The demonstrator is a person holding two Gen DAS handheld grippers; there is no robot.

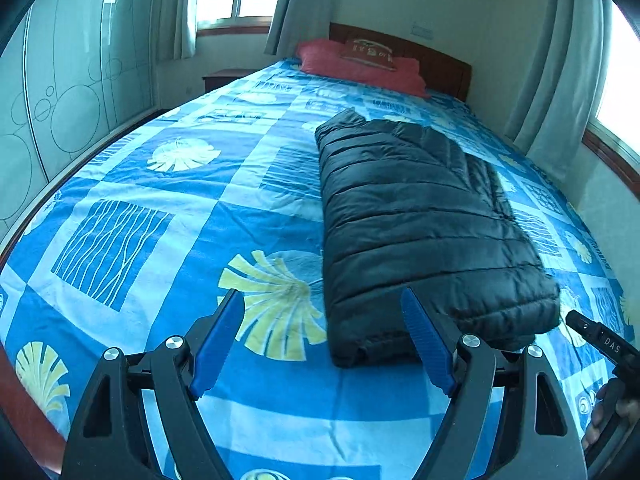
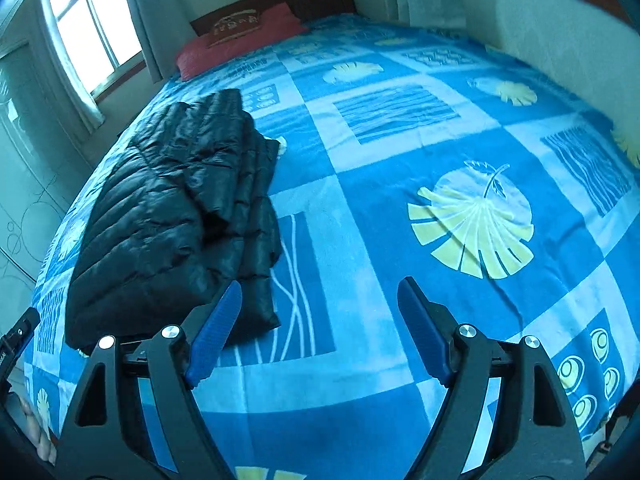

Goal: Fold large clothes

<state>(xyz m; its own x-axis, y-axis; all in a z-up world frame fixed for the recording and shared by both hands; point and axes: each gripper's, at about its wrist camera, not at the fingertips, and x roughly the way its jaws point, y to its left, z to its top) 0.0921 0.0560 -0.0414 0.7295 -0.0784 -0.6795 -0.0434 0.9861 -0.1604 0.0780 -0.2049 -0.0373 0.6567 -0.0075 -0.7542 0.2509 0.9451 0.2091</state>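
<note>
Both ridged blue claws, left claw (image 1: 322, 340) and right claw (image 2: 320, 330), gape released above the folded, puffy quilted black jacket (image 1: 420, 216)

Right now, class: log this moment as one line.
jacket: folded on bed | left gripper: open, empty | right gripper: open, empty

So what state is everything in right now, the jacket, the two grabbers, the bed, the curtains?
Black puffer jacket: folded into a long bundle, lying on the bed, not held.
Left gripper: open, nothing between its fingers.
Right gripper: open, empty, beside the jacket's near corner.
Blue patterned bedspread: spread flat over the bed.
Red pillow: lying at the headboard.
Curtains: drawn aside, window uncovered.
</note>
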